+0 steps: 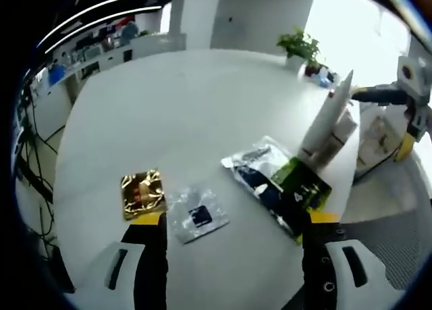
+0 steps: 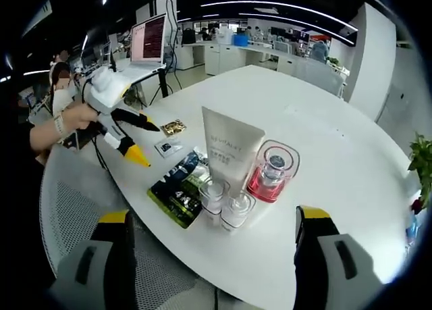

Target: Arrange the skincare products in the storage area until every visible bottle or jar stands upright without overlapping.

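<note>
In the left gripper view my left tongs (image 1: 233, 239) are rising from the bottom edge with their jaws spread wide, pinching nothing, over the white desk (image 1: 182, 114). Going left to right, a gold foil sachet (image 1: 142, 193) is lying flat at lower left, a silver sachet (image 1: 196, 216) is lying just beside it, then a bigger silver pouch (image 1: 251, 163) is overlapping a dark green-edged packet (image 1: 297, 195), and past them the white tube (image 1: 327, 119) is standing, leaning in this view, near the desk's right edge, with a potted plant (image 1: 299, 45) at the upper right. In the right gripper view, my left tongs (image 2: 138, 142) are showing at the left of the frame in my hand (image 2: 75, 118), open, hovering over the desk edge near the sachets. Right of the packet, the tube (image 2: 229, 150) is standing upright at centre with two small clear bottles (image 2: 226, 203) upright just in front of it, touching each other, and a pink-based jar (image 2: 273, 171) upright just beside it on the right. My right tongs (image 2: 212, 259) are spread wide at the bottom, holding nothing.
</note>
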